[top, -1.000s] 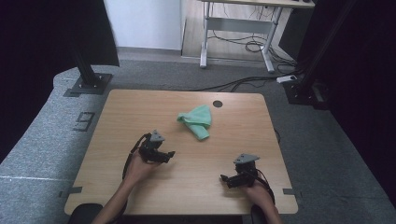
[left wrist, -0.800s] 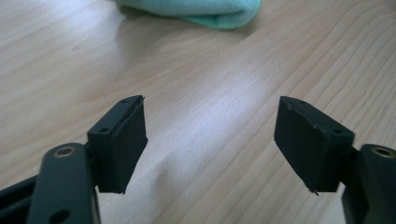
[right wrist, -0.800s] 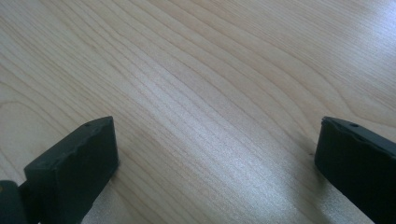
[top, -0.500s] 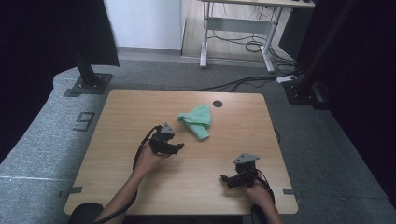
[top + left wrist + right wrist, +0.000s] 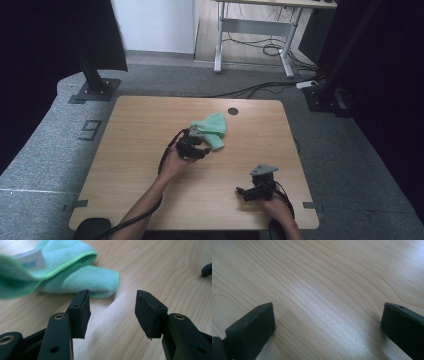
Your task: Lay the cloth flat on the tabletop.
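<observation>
- Since the earlier high views, the left gripper point(image 5: 200, 150) has travelled across the desk point(image 5: 135, 150) toward the green cloth point(image 5: 212, 129), and its jaws have just been closing from wide to about half open, with nothing between them yet.
- Left side first: in the left gripper view the cloth point(image 5: 62, 270) lies crumpled on the desk ahead of the jaws and off toward the left jaw, its white label point(image 5: 33, 260) facing up. The folded corner nearest the jaws ends just beyond the left jaw tip; bare wood lies between the two tips.
- Risk, as I judge it: if the jaws shut where they stand they would meet on air or nip just the hem, and the cloth could slip free or drag across the desk. Narrowing further before reaching the fold would make that more likely.
- A low approach could also push the fold away instead of gathering it.
- Right side: the right gripper point(image 5: 252, 192) rests near the desk's front edge, well apart from the cloth, its jaws wide and empty over bare wood.
</observation>
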### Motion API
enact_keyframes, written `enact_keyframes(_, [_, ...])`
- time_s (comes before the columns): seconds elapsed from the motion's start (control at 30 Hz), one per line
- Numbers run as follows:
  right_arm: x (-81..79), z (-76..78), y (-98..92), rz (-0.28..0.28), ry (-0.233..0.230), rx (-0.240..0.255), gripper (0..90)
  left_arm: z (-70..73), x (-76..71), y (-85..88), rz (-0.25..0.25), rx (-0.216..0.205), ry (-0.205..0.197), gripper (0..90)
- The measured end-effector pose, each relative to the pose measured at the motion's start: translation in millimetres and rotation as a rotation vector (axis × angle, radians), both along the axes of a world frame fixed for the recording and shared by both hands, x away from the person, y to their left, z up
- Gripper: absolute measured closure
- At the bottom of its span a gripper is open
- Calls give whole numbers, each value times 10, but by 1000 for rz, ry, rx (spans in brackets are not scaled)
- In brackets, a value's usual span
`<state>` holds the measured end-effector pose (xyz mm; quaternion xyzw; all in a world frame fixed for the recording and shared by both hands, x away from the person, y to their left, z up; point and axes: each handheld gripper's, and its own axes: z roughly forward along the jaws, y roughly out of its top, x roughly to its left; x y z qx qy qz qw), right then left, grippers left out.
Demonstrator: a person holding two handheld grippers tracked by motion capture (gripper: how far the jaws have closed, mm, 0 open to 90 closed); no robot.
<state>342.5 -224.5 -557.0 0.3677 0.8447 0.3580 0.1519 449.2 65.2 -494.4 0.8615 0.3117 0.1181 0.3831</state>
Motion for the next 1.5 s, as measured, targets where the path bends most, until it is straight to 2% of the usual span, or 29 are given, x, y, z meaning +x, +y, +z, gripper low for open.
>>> enact_keyframes(0.23, [1,0,-3,4,0,0,0,5,81,-167,-10,-7,7,497])
enact_keyframes(0.43, [-1,0,-5,5,2,2,0,-36,175,-303,-6,20,6,506])
enact_keyframes(0.63, [0,0,-5,6,2,3,0,-154,270,-394,17,45,8,475])
enact_keyframes(0.73, [1,0,-6,6,0,2,0,-274,319,-438,39,86,9,476])
enact_keyframes(0.77, [1,-1,-6,7,1,3,0,-306,324,-442,47,87,13,480])
enact_keyframes(0.87, [-1,0,-8,8,2,3,0,-390,325,-445,56,107,8,520])
enact_keyframes(0.93, [-1,0,-9,10,3,2,0,-422,313,-446,63,124,-11,568])
enact_keyframes(1.07, [0,0,-9,10,2,2,0,-410,317,-411,80,138,-20,717])
enact_keyframes(1.13, [0,0,-9,10,2,2,0,-401,322,-374,81,132,-14,787])
enact_keyframes(1.37, [-1,0,-9,10,3,3,0,-350,278,-285,64,138,2,816])
enact_keyframes(1.5, [0,0,-9,11,2,2,0,-279,187,-186,50,108,31,813])
